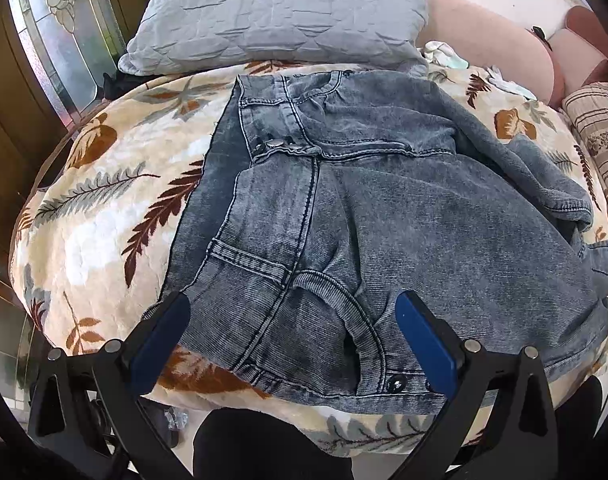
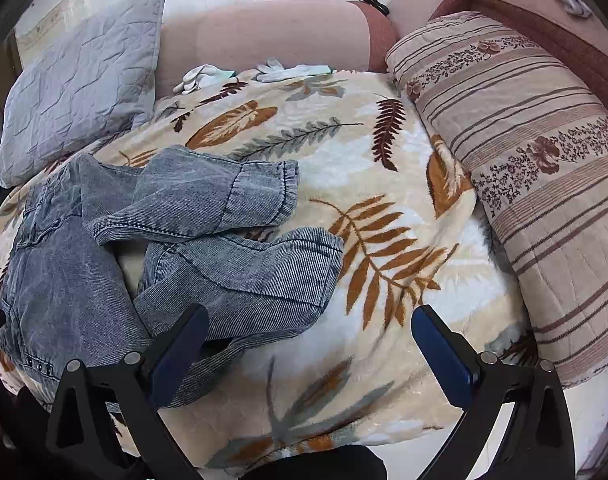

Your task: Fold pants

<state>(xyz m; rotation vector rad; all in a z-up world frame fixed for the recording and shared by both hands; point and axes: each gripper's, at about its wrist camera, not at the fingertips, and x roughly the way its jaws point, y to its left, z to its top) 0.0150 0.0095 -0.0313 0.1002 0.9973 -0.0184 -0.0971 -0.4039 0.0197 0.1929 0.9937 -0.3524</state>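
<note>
Pants (image 1: 383, 208) lay crumpled on the leaf blanket (image 1: 104, 208), legs bunched for straightening. Left tongs (image 1: 292, 340) hung spread over the pants' waistband; right tongs (image 2: 309, 350) spread beside their hems.

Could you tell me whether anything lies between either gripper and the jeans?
Nothing visible does. The left gripper hangs open directly over the jeans' waistband, and the right gripper hangs open beside the near leg. The gloves lie far off by the backrest.

Grey-blue washed pants (image 1: 383, 200), leaf-patterned cream blanket (image 2: 383, 200)
</note>
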